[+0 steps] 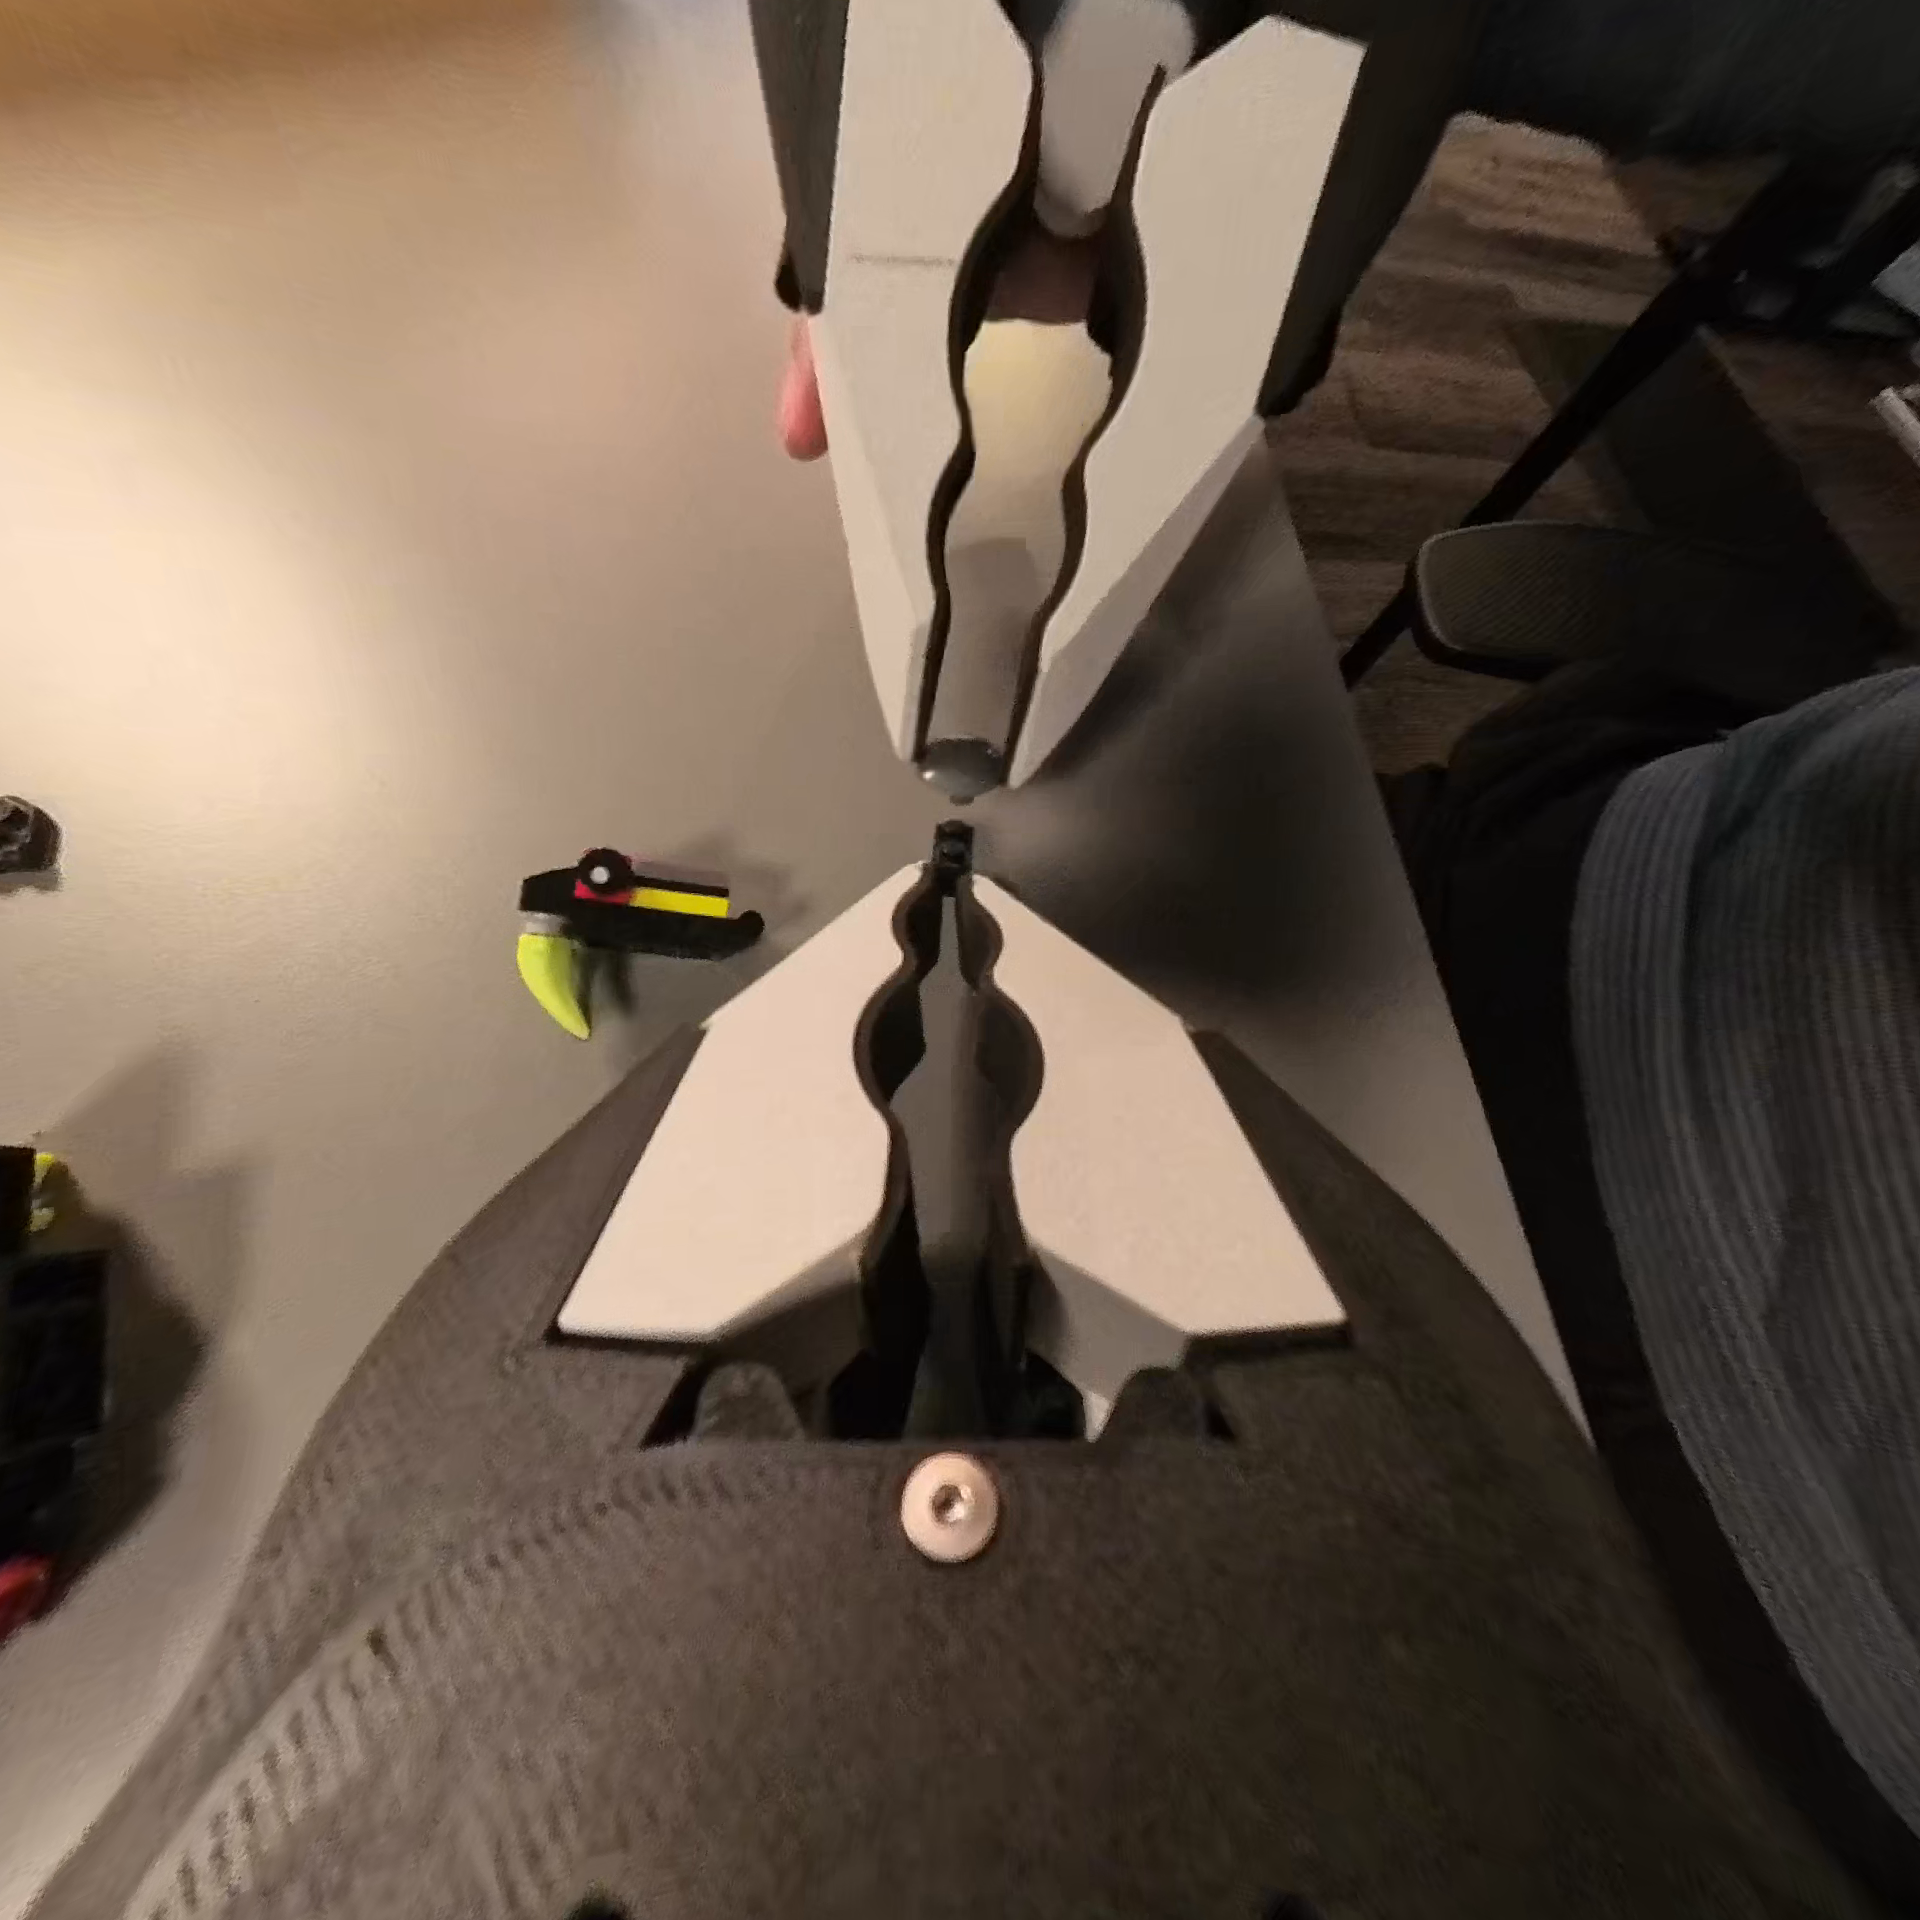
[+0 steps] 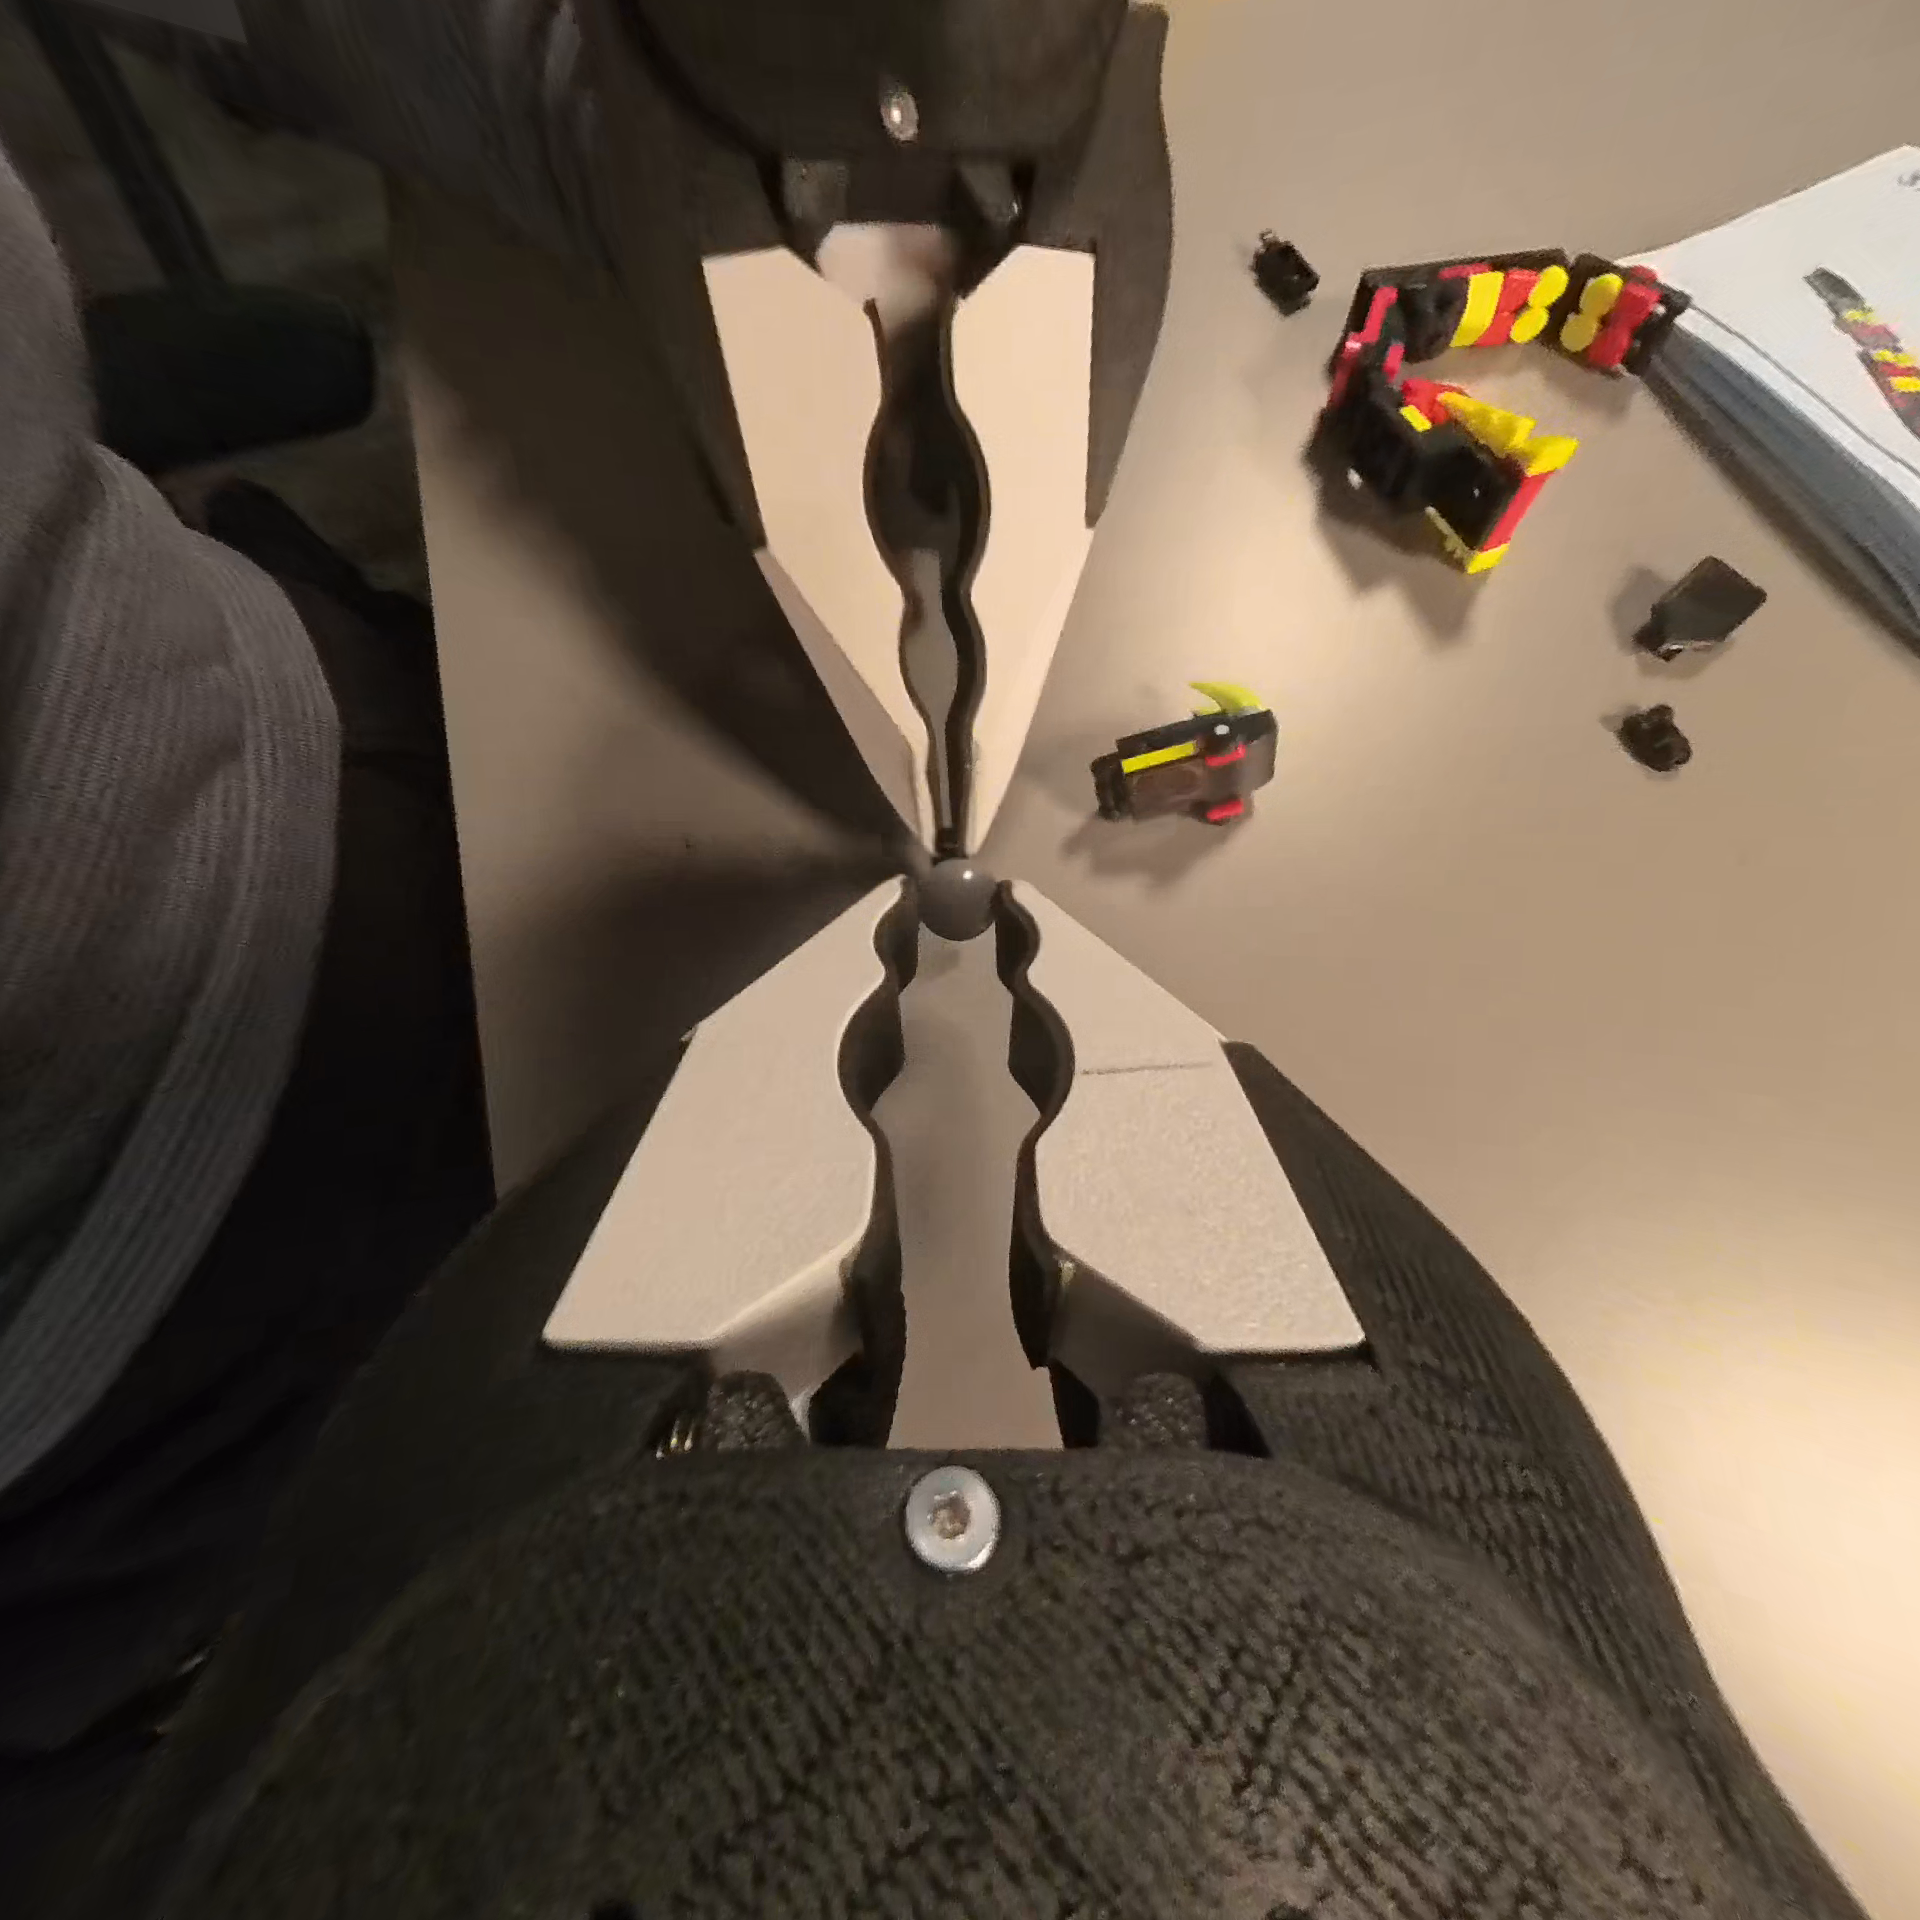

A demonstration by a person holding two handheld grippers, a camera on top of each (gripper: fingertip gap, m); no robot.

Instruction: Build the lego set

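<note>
My left gripper [image 1: 954, 868] is shut on a small black lego piece [image 1: 953, 840] that sticks out of its tips. My right gripper [image 2: 956, 906] is shut on a small grey round lego piece [image 2: 956, 900]. The two grippers face each other tip to tip above the table's near edge, with the grey piece [image 1: 961, 771] a small gap from the black piece. In the right wrist view the black piece [image 2: 948, 837] looks almost touching the grey one. A small black, yellow and red assembly with a lime claw [image 1: 623, 920] lies on the table left of the tips, and shows in the right wrist view [image 2: 1190, 764].
A larger black, red and yellow lego chain [image 2: 1455, 395] lies at the back right beside an instruction booklet [image 2: 1808, 416]. Loose black pieces [image 2: 1699, 608] [image 2: 1652, 738] [image 2: 1283, 272] lie around it. A person's grey-trousered leg [image 1: 1756, 1195] and a chair [image 1: 1621, 592] are past the table's edge. The grippers are tip to tip, or close to it.
</note>
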